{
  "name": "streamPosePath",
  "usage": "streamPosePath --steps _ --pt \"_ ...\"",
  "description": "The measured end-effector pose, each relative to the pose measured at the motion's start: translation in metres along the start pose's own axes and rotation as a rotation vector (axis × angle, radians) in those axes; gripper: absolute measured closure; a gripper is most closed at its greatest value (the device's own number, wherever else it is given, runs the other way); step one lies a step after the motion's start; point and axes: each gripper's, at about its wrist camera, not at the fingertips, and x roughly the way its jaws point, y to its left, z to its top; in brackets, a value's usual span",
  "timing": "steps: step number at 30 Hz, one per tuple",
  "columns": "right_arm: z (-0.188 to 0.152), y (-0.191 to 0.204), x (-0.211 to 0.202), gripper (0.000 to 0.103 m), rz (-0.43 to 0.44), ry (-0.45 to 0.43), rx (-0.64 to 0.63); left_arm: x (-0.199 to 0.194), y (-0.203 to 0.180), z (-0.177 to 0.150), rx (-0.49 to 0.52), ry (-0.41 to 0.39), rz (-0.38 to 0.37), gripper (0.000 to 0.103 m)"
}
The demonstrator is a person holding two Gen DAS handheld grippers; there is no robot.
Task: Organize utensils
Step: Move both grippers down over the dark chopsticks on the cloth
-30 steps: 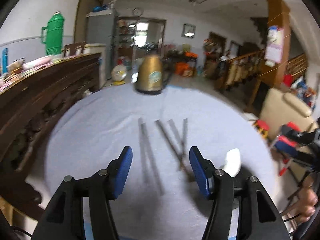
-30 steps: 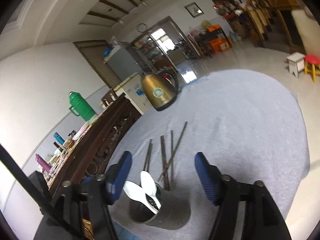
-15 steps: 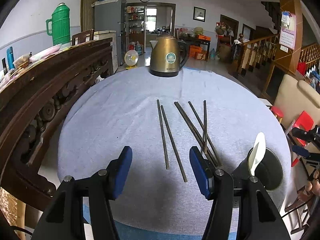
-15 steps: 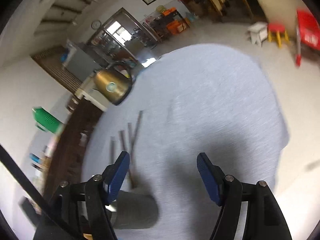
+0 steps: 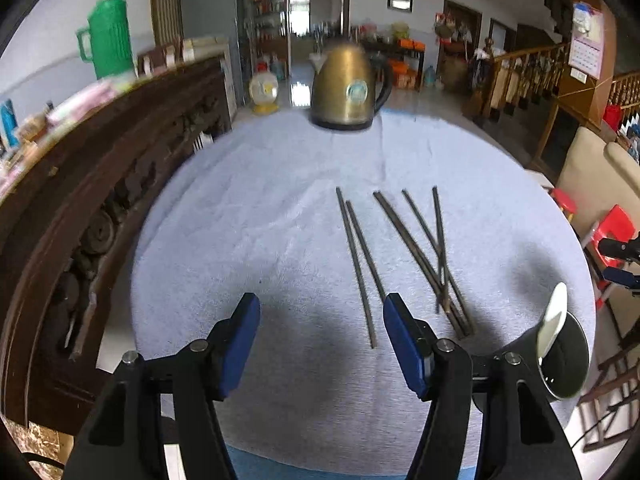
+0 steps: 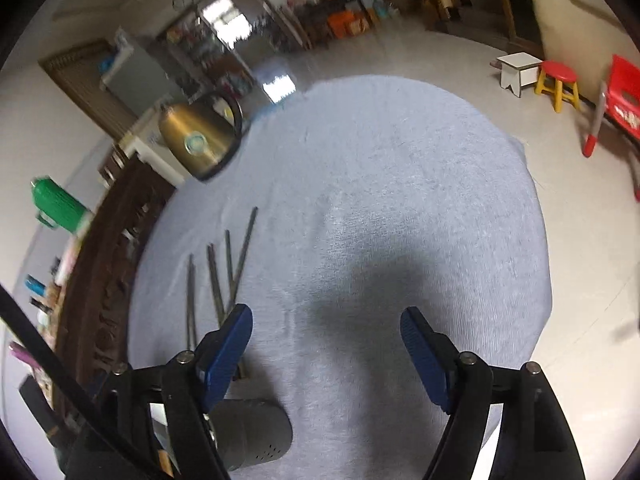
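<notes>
Several dark chopsticks lie on the grey-blue cloth: a near-parallel pair (image 5: pixel 358 264) and a crossed bunch (image 5: pixel 430 256) to its right. My left gripper (image 5: pixel 320 308) hovers just short of the pair's near ends, its jaws opening with nothing between them. A metal utensil cup (image 5: pixel 568 360) with a white spoon (image 5: pixel 554 316) stands at the right. In the right wrist view the chopsticks (image 6: pixel 224 272) lie to the left and the cup (image 6: pixel 256 432) sits low, behind the left finger. My right gripper (image 6: pixel 326 320) is over bare cloth, jaws opening and empty.
A brass kettle (image 5: pixel 348 88) stands at the table's far edge. A dark carved wooden sideboard (image 5: pixel 80 208) runs along the left, with a green thermos (image 5: pixel 108 36) on it. Beyond the table's right edge are red stools and chairs (image 6: pixel 560 80).
The right view has swung away from the cup, which was between its fingers and now sits low left. Both grippers' jaws stand wider. The left view shifted slightly, chopsticks now a little further right.
</notes>
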Motion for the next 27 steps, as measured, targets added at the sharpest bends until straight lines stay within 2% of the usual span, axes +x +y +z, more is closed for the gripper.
streamPosePath --steps 5,10,13,15,16,18,20,27 --pt "0.035 0.019 0.030 0.024 0.015 0.130 -0.030 0.033 0.021 0.032 -0.035 0.118 -0.019 0.038" --pt "0.068 0.052 0.073 0.024 0.046 0.227 -0.072 0.074 0.027 0.067 -0.022 0.170 0.018 0.038" --pt "0.083 0.070 0.104 0.027 0.068 0.287 -0.067 0.103 0.025 0.086 -0.022 0.225 -0.030 0.038" --pt "0.090 0.084 0.127 0.041 0.066 0.325 -0.079 0.122 0.025 0.097 -0.049 0.250 -0.049 0.040" --pt "0.092 0.090 0.136 0.044 0.059 0.338 -0.086 0.128 0.025 0.101 -0.052 0.257 -0.057 0.042" --pt "0.098 0.102 0.158 0.050 0.031 0.360 -0.102 0.142 0.024 0.109 -0.065 0.280 -0.065 0.055" --pt "0.103 0.110 0.177 0.055 0.009 0.375 -0.115 0.152 0.024 0.114 -0.072 0.297 -0.077 0.059" --pt "0.119 0.130 0.238 0.064 -0.057 0.437 -0.118 0.177 0.029 0.131 -0.090 0.364 -0.080 0.059"
